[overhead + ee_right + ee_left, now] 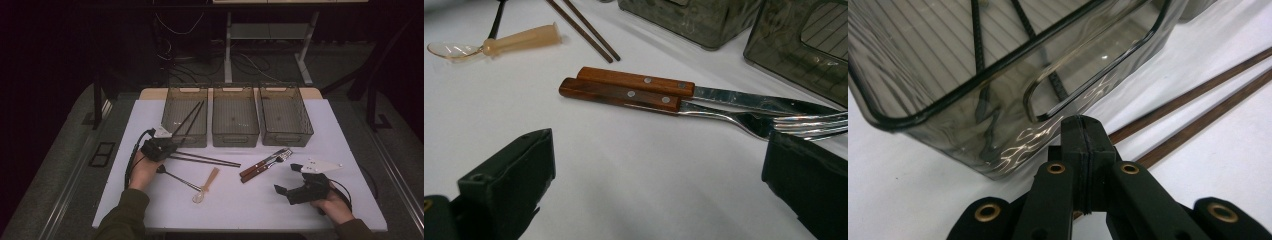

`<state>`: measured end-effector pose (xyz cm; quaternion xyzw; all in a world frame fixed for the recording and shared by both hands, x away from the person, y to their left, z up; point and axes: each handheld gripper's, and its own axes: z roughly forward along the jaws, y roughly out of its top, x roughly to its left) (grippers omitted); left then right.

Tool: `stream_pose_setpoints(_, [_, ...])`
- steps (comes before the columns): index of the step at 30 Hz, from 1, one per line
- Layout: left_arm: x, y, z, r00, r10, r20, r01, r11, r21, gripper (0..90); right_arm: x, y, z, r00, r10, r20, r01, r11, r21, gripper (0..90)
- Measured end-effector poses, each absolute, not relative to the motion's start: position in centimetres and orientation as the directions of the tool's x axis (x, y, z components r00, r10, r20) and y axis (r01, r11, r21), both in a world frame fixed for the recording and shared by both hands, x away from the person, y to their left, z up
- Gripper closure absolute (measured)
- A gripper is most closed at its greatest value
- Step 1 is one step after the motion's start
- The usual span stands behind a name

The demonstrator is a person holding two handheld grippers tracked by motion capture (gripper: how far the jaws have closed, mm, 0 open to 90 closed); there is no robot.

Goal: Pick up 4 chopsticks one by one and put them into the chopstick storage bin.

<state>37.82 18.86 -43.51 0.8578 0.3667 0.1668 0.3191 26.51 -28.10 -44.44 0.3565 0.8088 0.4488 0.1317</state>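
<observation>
A: Chopsticks, the brown pair (205, 159), lie flat on the white tabletop (240, 200), just in front of the left bin (185, 116). Where is the left hand-held gripper (159, 148)?

B: At their left end, close to the near wall of that bin. In the left gripper view its jaws are pressed together with no gap between them, and the brown pair (1193, 107) runs off to the right from behind the tips. Whether the tips pinch the sticks, I cannot tell; the closed jaws cover that spot.

A: And inside the bin?

B: A black pair of chopsticks (190, 118) leans against the near wall, slanting up to the far right. The other two bins (235, 116) (285, 115) stand beside it in a row.

A: The right hand-held gripper (295, 192)?

B: Released, jaws spread wide, resting low near the front right of the tabletop. It holds nothing. Its own view looks at a knife (644, 82) and a fork (634, 97) with wooden handles, lying side by side and touching, well ahead of the jaws.

A: Anything else?

B: A clear spoon with a pale handle (206, 186) lies mid-tabletop, and a dark thin-handled utensil (177, 178) lies beside it, near the left hand (142, 171).
</observation>
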Motion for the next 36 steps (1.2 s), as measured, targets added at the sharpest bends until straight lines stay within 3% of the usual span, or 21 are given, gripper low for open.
stream_pose_setpoints(24, [38.0, 16.6, -44.3, 0.734, 0.668, 0.126, 0.431, -0.600, 0.674, 89.0, 26.5, -28.1, -44.5, -0.715, 0.692, 0.105, 0.456, 0.347, 0.820, 0.9])
stream_pose_setpoints(36, [37.9, 17.8, -44.2, 0.712, 0.691, 0.122, 0.473, -0.601, 0.645, 89.1, 26.5, -28.1, -44.4, -0.714, 0.692, 0.107, 0.456, 0.344, 0.821, 0.9])
